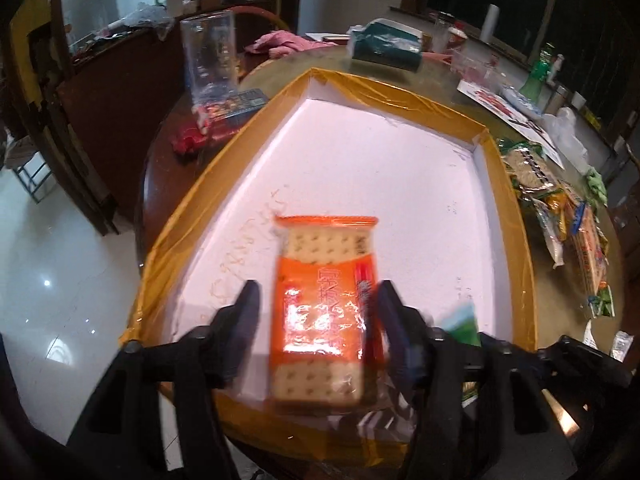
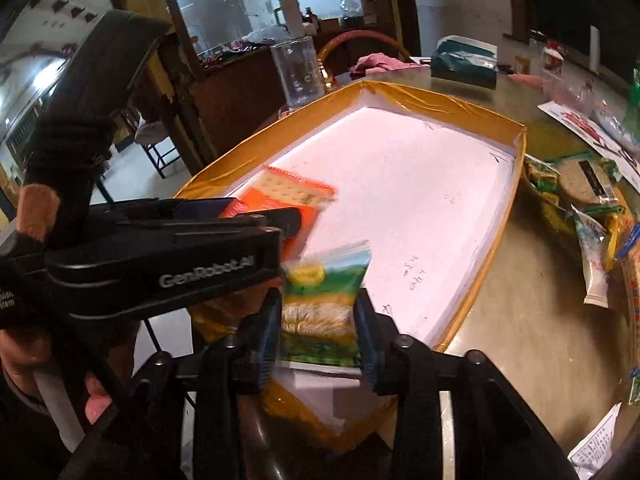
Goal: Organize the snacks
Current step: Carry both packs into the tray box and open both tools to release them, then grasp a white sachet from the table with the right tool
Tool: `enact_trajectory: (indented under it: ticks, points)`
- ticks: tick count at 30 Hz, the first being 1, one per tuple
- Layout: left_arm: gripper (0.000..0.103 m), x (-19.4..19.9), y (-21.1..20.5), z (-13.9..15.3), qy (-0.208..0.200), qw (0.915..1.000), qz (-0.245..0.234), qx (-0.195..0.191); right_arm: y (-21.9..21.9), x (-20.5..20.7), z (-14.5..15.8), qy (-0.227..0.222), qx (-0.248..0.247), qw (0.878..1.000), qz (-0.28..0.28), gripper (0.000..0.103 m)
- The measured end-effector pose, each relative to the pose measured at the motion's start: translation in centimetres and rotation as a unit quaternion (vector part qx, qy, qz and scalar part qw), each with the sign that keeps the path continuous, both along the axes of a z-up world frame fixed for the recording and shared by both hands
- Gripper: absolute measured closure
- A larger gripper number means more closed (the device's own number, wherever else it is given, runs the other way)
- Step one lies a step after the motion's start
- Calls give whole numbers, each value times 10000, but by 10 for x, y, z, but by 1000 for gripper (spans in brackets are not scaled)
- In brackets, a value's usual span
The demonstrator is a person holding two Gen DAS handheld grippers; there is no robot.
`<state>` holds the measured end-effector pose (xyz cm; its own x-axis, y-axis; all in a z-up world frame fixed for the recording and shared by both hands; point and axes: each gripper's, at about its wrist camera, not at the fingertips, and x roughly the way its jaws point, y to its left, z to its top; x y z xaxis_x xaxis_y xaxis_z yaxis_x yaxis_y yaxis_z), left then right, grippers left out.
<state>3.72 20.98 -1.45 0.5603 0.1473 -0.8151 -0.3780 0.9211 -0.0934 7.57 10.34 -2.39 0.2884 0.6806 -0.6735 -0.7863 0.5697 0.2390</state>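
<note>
An orange cracker pack hangs blurred between the fingers of my left gripper, above the near end of a white tray with a yellow taped rim. A gap shows between the pack and the left finger, so the jaws are open. In the right wrist view, a green and yellow snack pack sits between the fingers of my right gripper, over the tray's near corner. The pads stand just off its sides. The left gripper and the orange pack are close on the left.
A pile of snack packs lies on the round table right of the tray. A clear plastic cup, red packets and a teal box stand beyond it. A hand holds the left gripper's handle.
</note>
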Motion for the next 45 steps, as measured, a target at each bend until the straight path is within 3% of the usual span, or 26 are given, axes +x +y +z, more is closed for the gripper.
enact_trajectory:
  ticks: [2, 5, 9, 11, 15, 19, 21, 26, 29, 34, 38, 42, 43, 45]
  points:
    - [22, -7, 0, 5, -153, 9998, 123, -60, -9, -4, 6, 45, 229, 9997, -20, 45]
    - [20, -22, -8, 18, -456, 9988, 167, -72, -37, -12, 15, 45, 609, 9981, -58, 34]
    - [15, -44, -41, 39, -1020, 9948, -68, -2, -85, -19, 15, 221, 1081, 9935, -292, 32]
    - [15, -47, -62, 45, -1076, 9934, -392, -50, -115, -20, 7, 340, 1163, 9903, -681, 32]
    - [13, -42, -113, 48, -956, 9860, -1330, -315, -167, -26, 0, 335, 1306, 9847, -1101, 32]
    - [13, -33, -154, 40, -745, 9805, -1794, -295, -220, -17, -7, 527, 1369, 9764, -1582, 32]
    - [13, -29, -171, 34, -602, 9789, -1920, -351, -251, -7, -10, 719, 1436, 9668, -1989, 32]
    - [13, -23, -204, 17, -243, 9739, -2210, -457, -317, -4, -7, 350, 1147, 9438, -3080, 32]
    - [13, -23, -218, 13, -126, 9716, -2332, -391, -350, -2, -15, 447, 1059, 9247, -3629, 32]
    - [13, -16, -233, 5, 33, 9686, -2466, -305, -368, -1, -37, 724, 937, 9084, -4009, 32]
    - [13, -15, -236, 1, 152, 9669, -2530, -275, -368, 10, -47, 948, 1059, 9059, -3989, 32]
    - [13, -14, -236, 1, 122, 9679, -2494, -296, -360, 18, -48, 828, 811, 9107, -3966, 32]
    - [13, -13, -236, 1, 120, 9684, -2474, -287, -358, 17, -48, 784, 757, 9126, -3940, 34]
    - [13, -9, -236, 1, 140, 9688, -2450, -347, -357, 15, -48, 687, 615, 9131, -3971, 48]
